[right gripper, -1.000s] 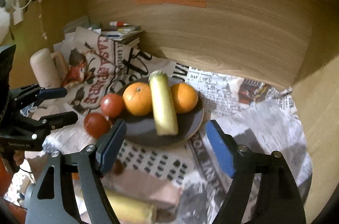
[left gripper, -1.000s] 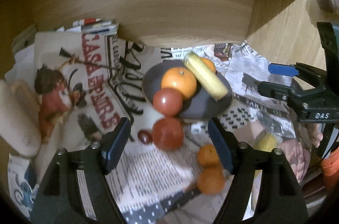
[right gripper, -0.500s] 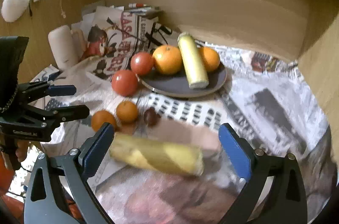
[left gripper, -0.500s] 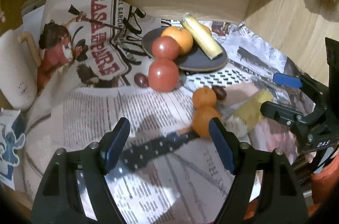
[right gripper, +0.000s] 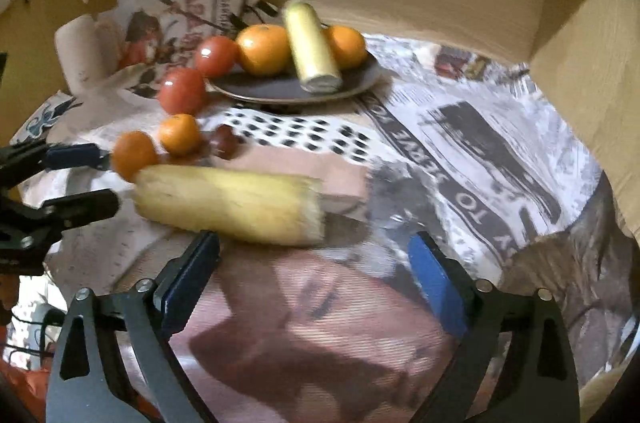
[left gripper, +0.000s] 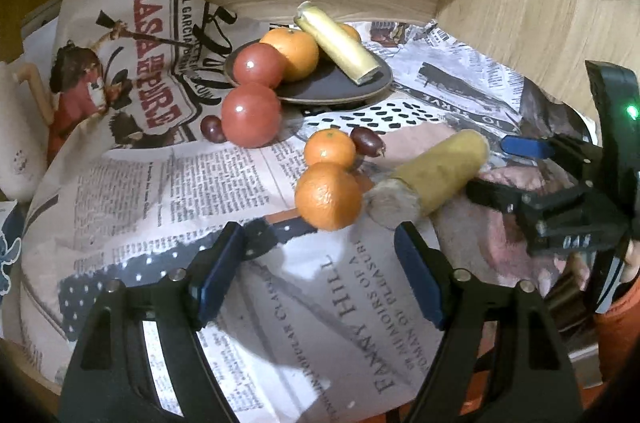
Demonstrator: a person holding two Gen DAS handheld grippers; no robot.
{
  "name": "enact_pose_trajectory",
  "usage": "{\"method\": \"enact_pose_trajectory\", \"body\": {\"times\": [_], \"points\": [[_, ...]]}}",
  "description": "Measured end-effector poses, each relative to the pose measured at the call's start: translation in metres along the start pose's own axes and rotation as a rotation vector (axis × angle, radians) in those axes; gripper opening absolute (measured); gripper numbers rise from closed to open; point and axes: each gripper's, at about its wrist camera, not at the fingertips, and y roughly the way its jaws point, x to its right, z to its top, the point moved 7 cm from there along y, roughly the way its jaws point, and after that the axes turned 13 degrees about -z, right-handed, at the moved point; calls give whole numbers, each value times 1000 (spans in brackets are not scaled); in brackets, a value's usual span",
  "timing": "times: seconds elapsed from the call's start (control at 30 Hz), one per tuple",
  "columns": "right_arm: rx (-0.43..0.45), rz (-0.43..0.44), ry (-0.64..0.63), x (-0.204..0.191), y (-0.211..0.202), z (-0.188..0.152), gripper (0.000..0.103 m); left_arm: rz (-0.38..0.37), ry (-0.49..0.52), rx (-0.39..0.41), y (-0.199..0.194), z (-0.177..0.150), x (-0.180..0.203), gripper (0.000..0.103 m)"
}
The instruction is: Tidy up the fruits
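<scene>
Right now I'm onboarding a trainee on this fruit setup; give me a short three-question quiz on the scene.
1. True or false: the left tongs are open and hold nothing.
2. How many oranges sit on the dark plate? A) none B) two C) four
3. Fill in: the yellow corn piece off the plate lies on the ____.

Key: 1 true. 2 B: a large orange and another orange flank the plated corn. 3 newspaper.
</scene>
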Motion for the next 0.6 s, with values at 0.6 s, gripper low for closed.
{"method": "enact_pose_trajectory", "body": {"times": [0.6], "points": [[43,125,16,-32,-10,36,96,-23,-2,37,11,9,-9,52]]}}
